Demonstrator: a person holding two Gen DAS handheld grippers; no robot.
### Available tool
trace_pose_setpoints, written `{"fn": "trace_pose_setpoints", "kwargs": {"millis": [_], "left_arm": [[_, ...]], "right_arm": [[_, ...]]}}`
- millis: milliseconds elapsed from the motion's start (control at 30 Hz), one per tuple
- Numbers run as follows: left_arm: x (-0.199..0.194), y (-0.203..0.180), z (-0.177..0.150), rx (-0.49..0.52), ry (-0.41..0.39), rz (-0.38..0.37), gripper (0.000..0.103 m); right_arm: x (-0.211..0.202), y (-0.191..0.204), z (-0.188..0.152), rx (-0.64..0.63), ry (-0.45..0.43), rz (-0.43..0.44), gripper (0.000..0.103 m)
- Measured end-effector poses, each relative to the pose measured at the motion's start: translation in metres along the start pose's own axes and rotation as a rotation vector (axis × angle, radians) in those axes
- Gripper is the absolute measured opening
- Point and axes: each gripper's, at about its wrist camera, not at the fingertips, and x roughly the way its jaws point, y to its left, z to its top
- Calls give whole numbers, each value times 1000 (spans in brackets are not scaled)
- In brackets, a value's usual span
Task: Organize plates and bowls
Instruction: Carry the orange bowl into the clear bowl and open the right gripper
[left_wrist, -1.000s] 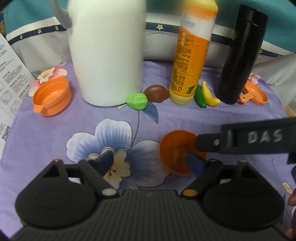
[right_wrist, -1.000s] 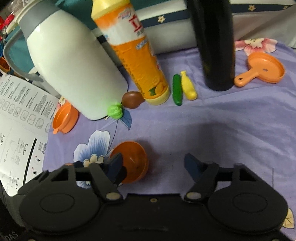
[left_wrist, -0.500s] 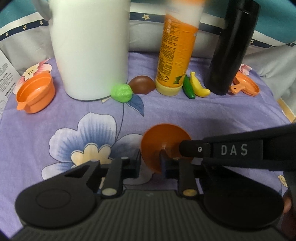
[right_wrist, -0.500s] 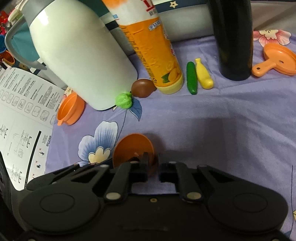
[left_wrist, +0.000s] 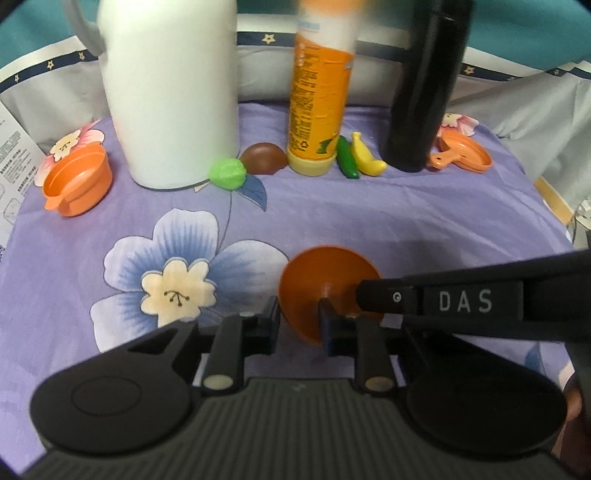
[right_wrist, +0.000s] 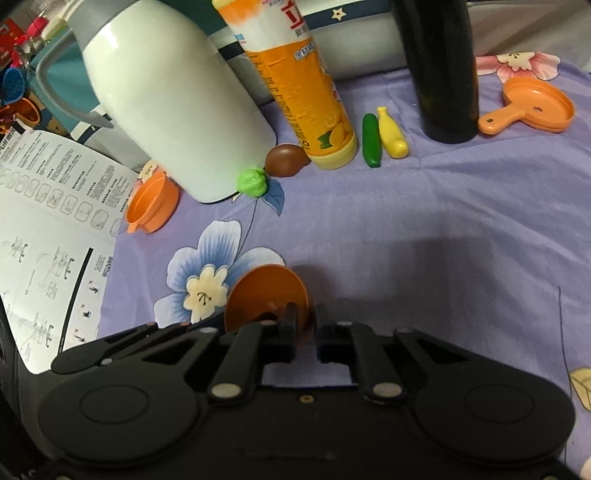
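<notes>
A purple flowered cloth (left_wrist: 406, 206) covers the surface, which looks like a bed with a star-trimmed sheet behind it. Along the back stand a white jug (left_wrist: 170, 92), an orange bottle (left_wrist: 319, 107) and a black flask (left_wrist: 424, 85), with toy food between them.

The task's thing in hand is a small orange bowl (left_wrist: 317, 280), tipped on its side near the middle of the cloth, just beside the big blue flower. The left gripper (left_wrist: 298, 321) is clamped on the near rim, one finger outside the wall and one inside. The right gripper (right_wrist: 304, 328) is closed on the opposite rim. An orange cup (left_wrist: 79, 181) sits well to the left by the jug, and an orange pan (left_wrist: 465, 155) lies far right beside the flask.

The bowl looks like thin moulded plastic: very light, stiff but springy, and smooth enough to slip or pivot in a pinch. It should not break. The rim is the sensible hold, wall between the pads. Two grips at once may twist or flex it, so a gentle squeeze seems best.
</notes>
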Motion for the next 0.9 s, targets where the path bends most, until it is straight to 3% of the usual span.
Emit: {"fn": "trace_pose_setpoints", "kwargs": {"millis": [900], "left_arm": [[-117,-76,-73,77,-10,-139,24]], "right_arm": [[-150,-27,-106,18,-75,1,10]]}}
